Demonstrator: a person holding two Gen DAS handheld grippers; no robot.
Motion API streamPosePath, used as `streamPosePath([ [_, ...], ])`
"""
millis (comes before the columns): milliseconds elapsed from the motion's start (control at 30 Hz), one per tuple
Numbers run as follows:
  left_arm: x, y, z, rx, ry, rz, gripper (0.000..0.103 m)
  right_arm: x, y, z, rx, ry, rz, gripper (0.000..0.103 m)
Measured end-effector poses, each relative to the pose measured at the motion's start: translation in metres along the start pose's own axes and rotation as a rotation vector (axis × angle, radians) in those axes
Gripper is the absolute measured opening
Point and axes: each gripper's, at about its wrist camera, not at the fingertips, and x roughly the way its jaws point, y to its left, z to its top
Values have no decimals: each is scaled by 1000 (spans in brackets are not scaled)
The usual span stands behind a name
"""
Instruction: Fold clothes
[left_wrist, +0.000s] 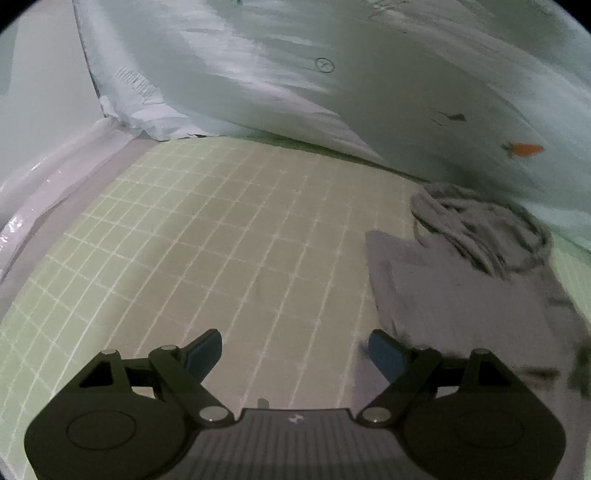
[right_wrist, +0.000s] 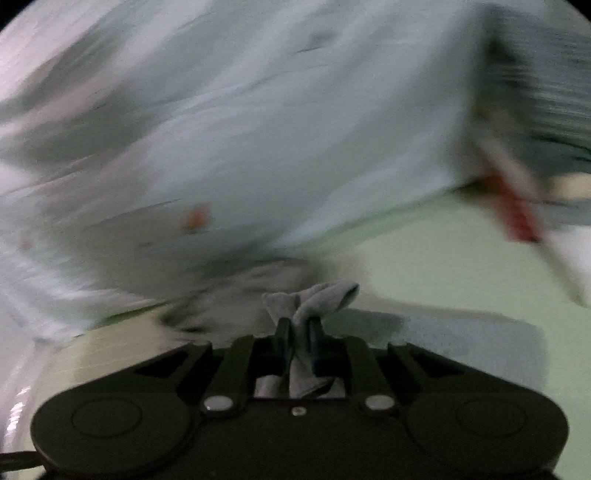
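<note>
A pale green mat (left_wrist: 229, 236) ruled with a white grid covers the table, and a grey garment (left_wrist: 461, 288) lies at its right. Behind hangs a pale blue-white sheet (left_wrist: 295, 74) with a small orange carrot print (left_wrist: 526, 149). Both grippers are black with blue pads (left_wrist: 384, 352).

No legible text; only blurred, unreadable lettering on the pale sheet (left_wrist: 137, 79) at the back

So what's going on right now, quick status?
Right gripper shut on grey cloth. Left gripper open, empty, beside grey garment on grid mat. Nothing in the way.
</note>
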Motion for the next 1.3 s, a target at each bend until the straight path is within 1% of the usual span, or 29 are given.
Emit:
streamPosePath([
  [33, 7, 1, 5, -14, 4, 0, 87, 12, 17, 3, -10, 7, 45, 11],
  [100, 14, 1, 11, -33, 15, 5, 87, 35, 42, 4, -2, 41, 118, 14],
  [133, 16, 0, 13, -37, 17, 6, 87, 46, 51, 2, -3, 71, 133, 31],
  [167, 18, -1, 13, -33, 17, 6, 87, 56, 58, -1, -15, 114, 126, 59],
  [200, 19, -4, 12, -20, 18, 5, 87, 62, 62, -5, -36, 139, 101, 68],
  [267, 21, -10, 9, 13, 31, -5, 87, 64, 62, -16, -98, 150, 9, 82],
  [333, 23, -17, 5, 47, 45, -16, 87, 56, 49, -28, -130, 152, -62, 94],
  [433, 28, -35, 2, 113, 71, -44, 87, 35, 12, -44, -91, 164, -184, 94],
  [500, 31, -50, 2, 168, 82, -63, 87, 15, -16, -52, -31, 158, -275, 95],
  [667, 41, -104, 11, 299, 85, -138, 87, -33, -81, -67, 124, 123, -450, 96],
  [733, 46, -126, 14, 344, 83, -172, 87, -40, -98, -70, 190, 117, -495, 96],
  [800, 52, -148, 18, 381, 81, -198, 85, -41, -113, -73, 240, 113, -521, 96],
  [833, 55, -157, 19, 395, 84, -211, 85, -39, -117, -73, 250, 115, -530, 96],
  [933, 69, -176, 24, 413, 107, -257, 77, -27, -122, -71, 241, 129, -536, 96],
  [967, 75, -181, 25, 414, 128, -269, 72, -23, -122, -70, 237, 134, -537, 96],
  [1000, 82, -185, 25, 414, 153, -281, 65, -18, -124, -69, 238, 140, -539, 96],
  [1033, 88, -188, 26, 409, 177, -293, 62, -14, -127, -69, 245, 147, -541, 96],
  [1067, 93, -189, 26, 398, 192, -307, 52, -12, -129, -69, 251, 155, -539, 96],
  [1100, 97, -190, 26, 386, 203, -321, 41, -9, -130, -69, 254, 163, -536, 96],
  [1133, 98, -192, 26, 381, 207, -339, 31, -6, -130, -69, 250, 169, -534, 96],
  [1167, 98, -193, 26, 381, 206, -358, 9, -5, -130, -69, 242, 173, -537, 96],
  [1200, 96, -194, 26, 390, 199, -368, 3, -4, -130, -69, 234, 177, -540, 96],
  [1267, 87, -197, 25, 437, 166, -380, 2, -5, -131, -68, 229, 176, -547, 96],
  [1300, 81, -196, 26, 442, 149, -392, 2, -6, -132, -68, 231, 174, -553, 96],
])
